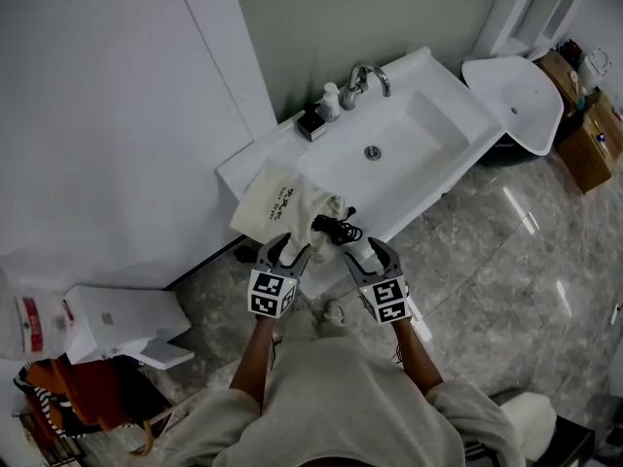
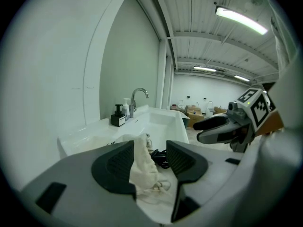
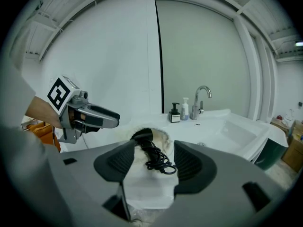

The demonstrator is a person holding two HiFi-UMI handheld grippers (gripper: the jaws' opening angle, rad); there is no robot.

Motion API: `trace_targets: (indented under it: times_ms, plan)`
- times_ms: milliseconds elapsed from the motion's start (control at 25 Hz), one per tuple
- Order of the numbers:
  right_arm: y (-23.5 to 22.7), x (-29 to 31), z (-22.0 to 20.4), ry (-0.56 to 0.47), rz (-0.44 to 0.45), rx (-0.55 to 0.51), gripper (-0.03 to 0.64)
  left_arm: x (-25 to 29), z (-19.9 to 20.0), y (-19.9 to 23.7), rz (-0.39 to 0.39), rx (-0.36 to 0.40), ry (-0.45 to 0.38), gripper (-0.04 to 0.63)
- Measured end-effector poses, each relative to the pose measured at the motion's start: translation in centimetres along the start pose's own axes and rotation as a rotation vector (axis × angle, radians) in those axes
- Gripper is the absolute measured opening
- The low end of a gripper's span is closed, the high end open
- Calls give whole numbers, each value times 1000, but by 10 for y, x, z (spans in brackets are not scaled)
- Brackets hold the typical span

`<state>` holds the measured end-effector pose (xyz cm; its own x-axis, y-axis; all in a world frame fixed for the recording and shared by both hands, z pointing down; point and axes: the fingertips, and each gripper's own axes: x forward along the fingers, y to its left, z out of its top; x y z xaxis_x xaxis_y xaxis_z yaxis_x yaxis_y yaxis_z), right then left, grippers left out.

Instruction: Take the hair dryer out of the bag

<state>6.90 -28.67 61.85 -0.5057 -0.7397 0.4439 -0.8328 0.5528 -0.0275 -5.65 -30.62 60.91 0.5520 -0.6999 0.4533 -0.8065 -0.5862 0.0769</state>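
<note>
A cream cloth bag (image 1: 277, 200) lies on the left end of the white sink counter (image 1: 243, 168), near its front edge. A black part of the hair dryer (image 3: 142, 135) sticks out of the bag's mouth, and its coiled black cord (image 1: 336, 228) spills out beside it. My left gripper (image 1: 289, 245) stands open at the counter's edge. The bag's loose edge (image 2: 144, 167) hangs between its jaws, unpressed. My right gripper (image 1: 370, 252) is open too, and the cord (image 3: 158, 162) lies just beyond its jaws. Each gripper shows in the other's view: right gripper (image 2: 222, 129), left gripper (image 3: 94, 118).
A chrome faucet (image 1: 368, 76), a black soap dispenser (image 1: 312, 123) and a small bottle (image 1: 331, 100) stand behind the basin (image 1: 409, 134). A white wall panel rises to the left. White boxes (image 1: 117, 324) lie on the floor at left, cardboard boxes (image 1: 589, 134) at far right.
</note>
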Motion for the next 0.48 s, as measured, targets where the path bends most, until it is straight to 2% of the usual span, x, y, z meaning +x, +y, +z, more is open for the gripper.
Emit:
trace_targets:
  times_ms: [480]
  plan:
    - [-10,21,-19,67,-45,49,244,49,-14,8,-74,46,89,198]
